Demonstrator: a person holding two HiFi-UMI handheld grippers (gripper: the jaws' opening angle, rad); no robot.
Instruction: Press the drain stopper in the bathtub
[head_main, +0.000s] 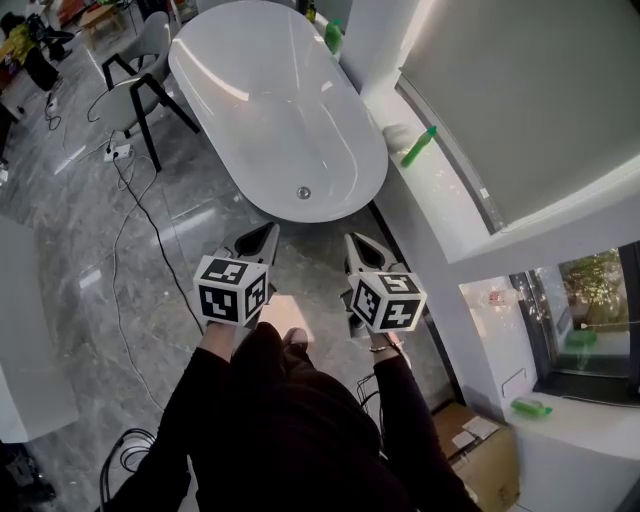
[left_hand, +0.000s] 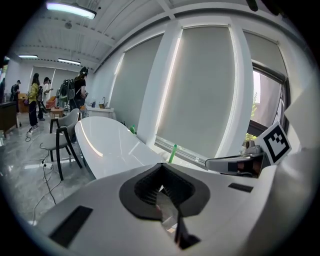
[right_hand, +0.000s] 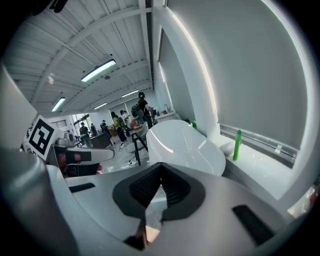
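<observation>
A white oval bathtub (head_main: 232, 60) stands on the grey marble floor ahead of me. Its small round metal drain stopper (head_main: 303, 192) sits in the tub bottom near the close end. My left gripper (head_main: 267, 231) and right gripper (head_main: 351, 240) hover side by side over the floor just short of the tub's near rim, both pointing at it. Each has its jaws together with nothing between them. The tub shows beyond the left gripper (left_hand: 161, 167) as bathtub (left_hand: 107, 145), and beyond the right gripper (right_hand: 160, 167) as bathtub (right_hand: 182, 145). The stopper is hidden in both gripper views.
A white windowsill (head_main: 440, 200) runs along the tub's right side with a green bottle (head_main: 418, 146) on it; another green bottle (head_main: 333, 38) stands at the far end. A chair (head_main: 135, 95) and floor cables (head_main: 130, 225) lie left. A cardboard box (head_main: 485, 455) sits near right.
</observation>
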